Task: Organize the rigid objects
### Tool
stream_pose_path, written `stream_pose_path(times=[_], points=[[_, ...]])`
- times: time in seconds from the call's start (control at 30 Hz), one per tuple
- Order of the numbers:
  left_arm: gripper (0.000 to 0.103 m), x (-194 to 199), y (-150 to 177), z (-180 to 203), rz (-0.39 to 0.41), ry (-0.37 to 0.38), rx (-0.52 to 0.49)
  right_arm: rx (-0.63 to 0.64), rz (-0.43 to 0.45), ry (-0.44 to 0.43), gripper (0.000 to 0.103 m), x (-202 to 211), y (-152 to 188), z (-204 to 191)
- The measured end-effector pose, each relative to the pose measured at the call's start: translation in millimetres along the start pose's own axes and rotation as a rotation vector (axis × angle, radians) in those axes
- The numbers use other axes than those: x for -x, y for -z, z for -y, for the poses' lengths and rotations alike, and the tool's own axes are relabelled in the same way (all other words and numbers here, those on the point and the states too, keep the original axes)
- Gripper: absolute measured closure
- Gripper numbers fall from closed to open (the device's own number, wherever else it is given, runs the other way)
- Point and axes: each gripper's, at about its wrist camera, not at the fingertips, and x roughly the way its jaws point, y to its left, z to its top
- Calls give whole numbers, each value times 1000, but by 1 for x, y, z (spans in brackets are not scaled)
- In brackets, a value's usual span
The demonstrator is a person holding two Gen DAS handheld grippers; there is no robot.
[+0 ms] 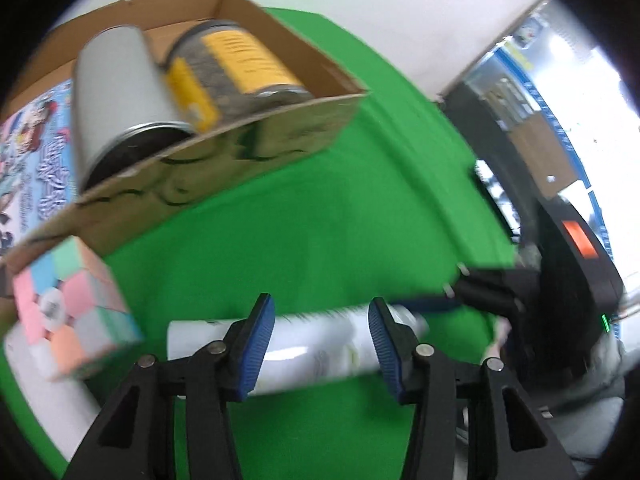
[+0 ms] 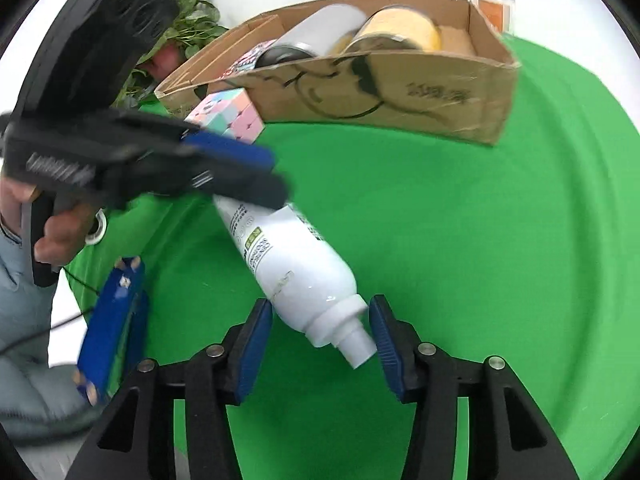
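Observation:
A white bottle lies on its side on the green cloth. My right gripper is open, with the bottle's neck and cap between its jaws. My left gripper is open and astride the bottle's body; it shows in the right wrist view above the bottle's base. A pastel puzzle cube stands by the cardboard box. The box holds a white can and a yellow-labelled jar. The cube also shows in the right wrist view.
A picture box lies in the left part of the cardboard box. A blue folding tool lies at the cloth's left edge. A plant stands behind the box. An orange item lies beyond the box. The right gripper appears at the right.

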Motion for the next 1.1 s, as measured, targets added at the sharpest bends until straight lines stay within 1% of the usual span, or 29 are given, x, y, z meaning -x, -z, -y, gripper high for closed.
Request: stream_pose_path(times=[0.07,0.1,0.13,0.17,0.2,0.23,0.27,0.3,0.33,0.4,0.47,0.5,0.57,0.6,0.63,0.67,0.77,0.8,0.83,0.9,0.93,1.03,1.1], points=[[56,1,3,12,-3,59,-9,17,20,33,53,12,0,16],[56,-1,5,20,-22,112,-18,6,30,55,53,20,-4,27],[54,-1,9,23,-36,130,-24,-18,40,89,53,27,-9,40],[54,-5,10,31,-46,119,-39,-65,52,141,53,34,-18,57],[54,-7,11,35,-50,83,-54,-102,61,165,53,38,-20,69],[54,-8,12,38,-51,55,-60,-160,71,170,53,45,-19,81],[54,-7,12,38,-45,49,-57,-211,80,156,52,49,-18,89],[54,-4,11,36,-30,51,-48,-244,88,129,52,51,-21,97],[54,-1,9,34,-15,35,-40,-267,95,91,52,54,-19,101],[54,10,9,25,14,-20,-33,-281,98,29,52,54,-20,92],[54,18,0,12,47,-104,-23,-295,86,-30,49,51,-17,86],[54,22,-2,10,56,-133,-20,-297,83,-50,49,46,-18,77],[54,21,-13,3,60,-231,-33,-297,78,-87,49,38,-19,62],[54,19,-17,1,52,-267,-44,-298,74,-98,49,37,-17,60],[54,14,-21,1,39,-281,-57,-300,71,-109,48,35,-15,56],[54,11,-25,1,31,-283,-74,-304,67,-121,48,28,-20,38],[54,6,-33,1,9,-259,-95,-307,52,-132,46,15,-21,27],[51,2,-36,3,-9,-244,-102,-311,48,-135,46,14,-20,26],[51,-4,-36,6,-43,-223,-113,-318,40,-143,46,13,-18,27],[51,-13,-31,20,-77,-171,-135,-334,37,-154,46,13,-14,31],[51,-19,-27,26,-112,-145,-155,-349,36,-164,45,11,-13,34],[51,-29,-16,37,-162,-129,-188,-405,40,-201,45,10,-11,42],[51,-31,-5,41,-190,-112,-168,-448,47,-225,45,10,-9,48]])
